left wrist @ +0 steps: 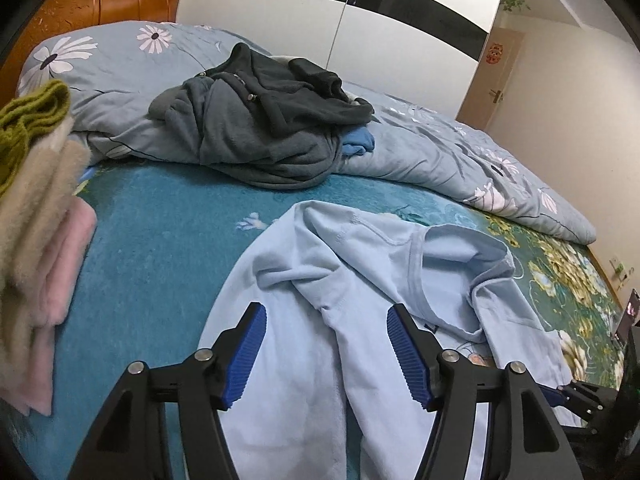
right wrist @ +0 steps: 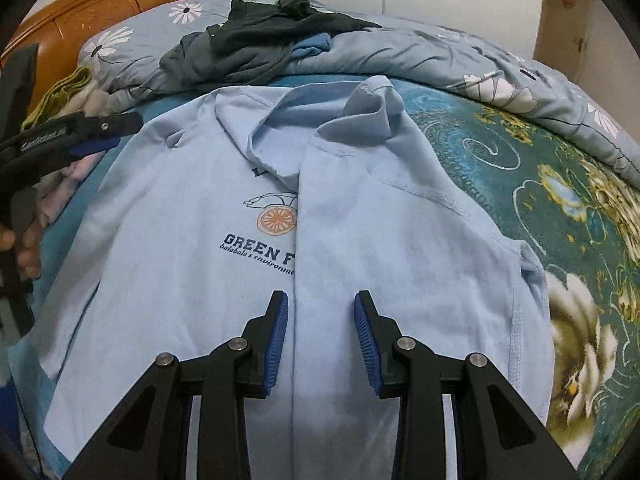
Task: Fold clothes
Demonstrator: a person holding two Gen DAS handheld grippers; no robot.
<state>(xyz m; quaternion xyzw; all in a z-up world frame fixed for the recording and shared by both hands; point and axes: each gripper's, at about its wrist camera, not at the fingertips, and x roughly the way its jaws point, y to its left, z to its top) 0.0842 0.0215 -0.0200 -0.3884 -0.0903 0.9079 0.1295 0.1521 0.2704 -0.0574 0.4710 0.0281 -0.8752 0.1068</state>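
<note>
A light blue T-shirt (right wrist: 168, 220) with a "GREEN F" print lies on the teal bed blanket (left wrist: 152, 248), its right side folded over the middle. It also shows in the left wrist view (left wrist: 296, 380). My left gripper (left wrist: 325, 316) is open just above the shirt's left part, holding nothing. My right gripper (right wrist: 321, 304) is open above the fold edge near the hem, empty. The left gripper also shows at the left edge of the right wrist view (right wrist: 80, 136).
A heap of dark grey clothes (left wrist: 256, 120) lies on the rumpled floral duvet (left wrist: 440, 156) at the back. A stack of folded pink, beige and green knitwear (left wrist: 36, 216) sits at the left. A wooden headboard (left wrist: 100, 0) and white wardrobe stand behind.
</note>
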